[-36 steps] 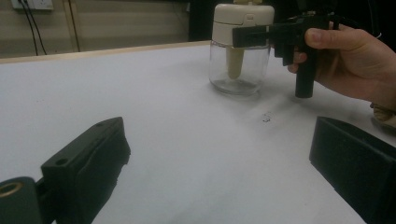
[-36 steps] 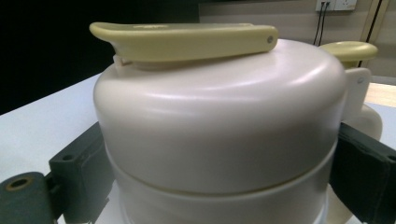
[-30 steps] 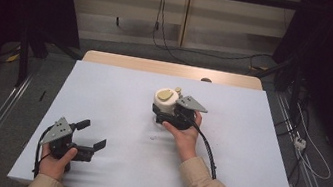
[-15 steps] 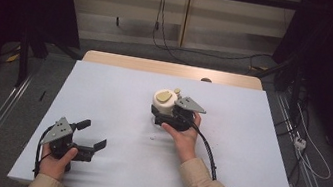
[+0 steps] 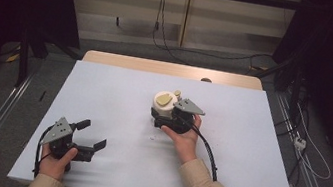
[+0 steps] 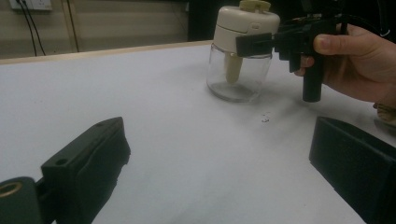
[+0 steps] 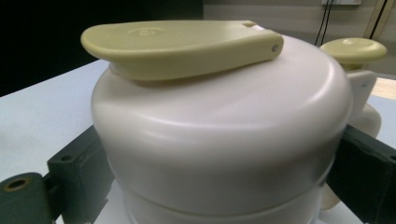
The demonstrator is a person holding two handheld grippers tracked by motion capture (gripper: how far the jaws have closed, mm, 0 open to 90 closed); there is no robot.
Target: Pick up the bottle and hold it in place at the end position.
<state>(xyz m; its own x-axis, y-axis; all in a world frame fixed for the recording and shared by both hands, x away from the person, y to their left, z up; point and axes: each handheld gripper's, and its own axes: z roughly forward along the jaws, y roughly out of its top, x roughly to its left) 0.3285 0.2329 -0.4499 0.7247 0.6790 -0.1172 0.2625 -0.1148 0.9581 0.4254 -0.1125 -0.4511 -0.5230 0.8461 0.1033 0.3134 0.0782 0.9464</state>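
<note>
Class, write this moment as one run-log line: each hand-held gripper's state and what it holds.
left hand-held gripper: open, holds nothing, near table front | right hand-held gripper: shut on jar at cream lid | jar: upright on table

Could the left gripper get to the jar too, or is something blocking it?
Probably yes. The left gripper is open, with bare white table between it and the jar; the right gripper already clamps its lid.

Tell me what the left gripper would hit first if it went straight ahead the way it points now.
Probably the glass jar with the cream lid, held by the right gripper. The left gripper is open, and bare white table lies between; depth is uncertain, so it might pass slightly beside it.
</note>
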